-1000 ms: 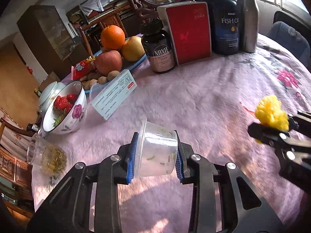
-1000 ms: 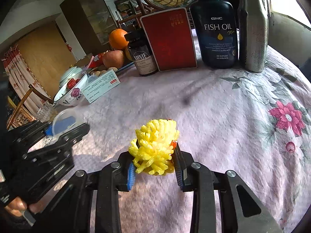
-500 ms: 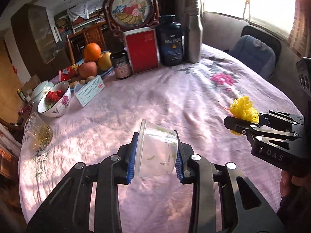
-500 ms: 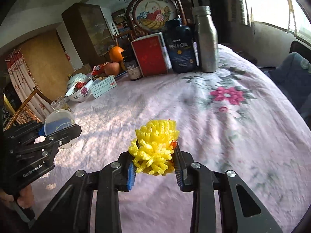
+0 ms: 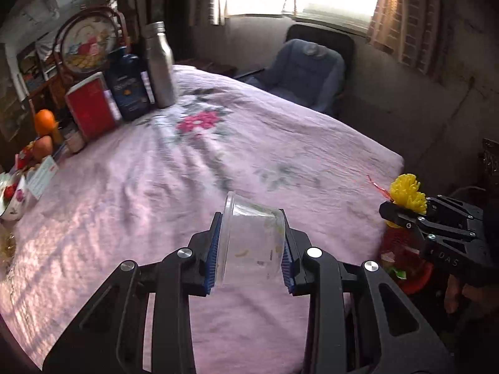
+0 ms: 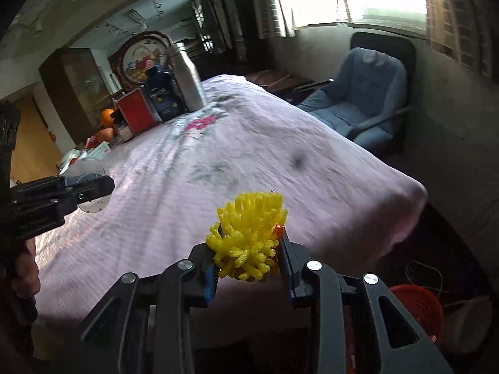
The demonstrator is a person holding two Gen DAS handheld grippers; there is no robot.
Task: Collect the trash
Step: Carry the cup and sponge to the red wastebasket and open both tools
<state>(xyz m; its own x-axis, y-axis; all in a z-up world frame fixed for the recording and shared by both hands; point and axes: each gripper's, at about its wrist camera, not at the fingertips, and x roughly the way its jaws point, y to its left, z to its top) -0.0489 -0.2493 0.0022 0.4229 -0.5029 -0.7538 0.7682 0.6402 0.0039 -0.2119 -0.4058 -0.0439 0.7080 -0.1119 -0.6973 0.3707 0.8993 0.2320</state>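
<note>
Left gripper [image 5: 251, 251]: your jaws clamp the clear plastic cup [image 5: 251, 244] above the pink tablecloth [image 5: 187, 171].
Right gripper [image 6: 248, 263]: you grip the yellow foam fruit net [image 6: 249, 233].
Red mesh bin [image 6: 418, 308]: floor, beside the table.

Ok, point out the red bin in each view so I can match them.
Left wrist: red bin at the right edge, below the table edge, partly behind the right tool.
Right wrist: bin bottom right, on the floor.
Shared landmark: steel bottle.
</note>
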